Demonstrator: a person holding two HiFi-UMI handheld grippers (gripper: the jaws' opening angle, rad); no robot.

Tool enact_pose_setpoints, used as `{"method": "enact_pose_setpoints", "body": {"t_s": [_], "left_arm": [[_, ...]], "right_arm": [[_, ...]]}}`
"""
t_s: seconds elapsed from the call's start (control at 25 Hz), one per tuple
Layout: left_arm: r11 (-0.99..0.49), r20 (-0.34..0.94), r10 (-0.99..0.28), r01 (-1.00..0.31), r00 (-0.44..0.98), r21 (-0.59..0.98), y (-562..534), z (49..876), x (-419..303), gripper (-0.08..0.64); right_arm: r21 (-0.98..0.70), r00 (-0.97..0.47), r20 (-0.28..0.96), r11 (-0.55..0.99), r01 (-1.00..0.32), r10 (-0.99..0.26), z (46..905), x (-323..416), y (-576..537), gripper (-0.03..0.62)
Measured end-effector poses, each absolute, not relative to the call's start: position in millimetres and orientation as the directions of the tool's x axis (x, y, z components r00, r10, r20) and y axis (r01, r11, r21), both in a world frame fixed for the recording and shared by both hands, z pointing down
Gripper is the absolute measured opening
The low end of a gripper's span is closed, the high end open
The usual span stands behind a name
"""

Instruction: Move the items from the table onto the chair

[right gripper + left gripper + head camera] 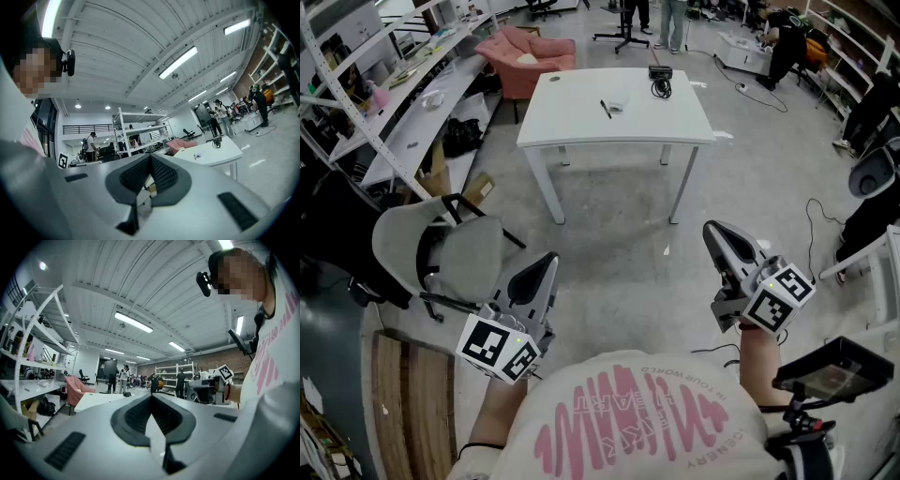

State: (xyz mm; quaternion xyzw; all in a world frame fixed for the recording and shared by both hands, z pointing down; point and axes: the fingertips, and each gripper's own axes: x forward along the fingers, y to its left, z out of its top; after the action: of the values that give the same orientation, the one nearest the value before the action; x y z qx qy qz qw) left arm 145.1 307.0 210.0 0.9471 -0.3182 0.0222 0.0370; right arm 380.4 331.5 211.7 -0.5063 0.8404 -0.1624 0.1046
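Table (581, 112): white, four-legged, standing across open concrete floor well ahead of the person; it carries all three items. Not to be moved.
Grey chair (473, 253): office chair with armrests, just beside the left gripper; probably the destination. The seat looks padded, so small items should settle there without sliding.
Pink armchair (530, 52): beyond the table's far left corner; the other possible destination, and I cannot tell which is meant.
Left gripper (548, 261): pointing level towards the table, jaws closed tip to tip, nothing between them.
Right gripper (714, 232): likewise level, jaws fully together, empty.
Black cabled device (660, 86): near the table's far edge, right of centre. Likely light, with a stiff body and a limp lead that may trail or snag; best taken by the body, not the cord. Dark, compact, with the cable looped beside it; its type is too small to tell.
Pen (606, 109): near the table's centre. Light, rigid and thin, liable to roll; pinch across the barrel at mid-length. Dark, slim, lying at a slant.
Pale small item (619, 104): just beside the pen. Seemingly very light; material unclear, so grip gently. Whitish and barely distinct from the tabletop.
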Motion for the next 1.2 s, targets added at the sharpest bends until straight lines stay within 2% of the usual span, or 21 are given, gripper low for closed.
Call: {"method": "enact_pose_setpoints", "body": {"t_s": [0.32,0.64,0.88,1.2], "left_arm": [[-0.803,0.061,-0.586,-0.589,0.808,0.089,299,213,128,0.009],[-0.801,0.024,-0.567,-0.559,0.823,0.214,270,216,122,0.009],[-0.795,0.027,-0.579,-0.572,0.815,0.201,224,221,123,0.009],[-0.749,0.035,-0.643,-0.638,0.765,0.180,146,229,159,0.009]], "right_arm": [[-0.387,-0.443,-0.020,0.416,-0.823,-0.896,214,364,327,0.013],[-0.414,-0.427,-0.010,0.392,-0.822,-0.904,221,351,310,0.014],[-0.396,-0.445,0.019,0.402,-0.825,-0.895,227,354,256,0.014],[-0.326,-0.480,0.023,0.448,-0.833,-0.877,233,410,163,0.014]]}}
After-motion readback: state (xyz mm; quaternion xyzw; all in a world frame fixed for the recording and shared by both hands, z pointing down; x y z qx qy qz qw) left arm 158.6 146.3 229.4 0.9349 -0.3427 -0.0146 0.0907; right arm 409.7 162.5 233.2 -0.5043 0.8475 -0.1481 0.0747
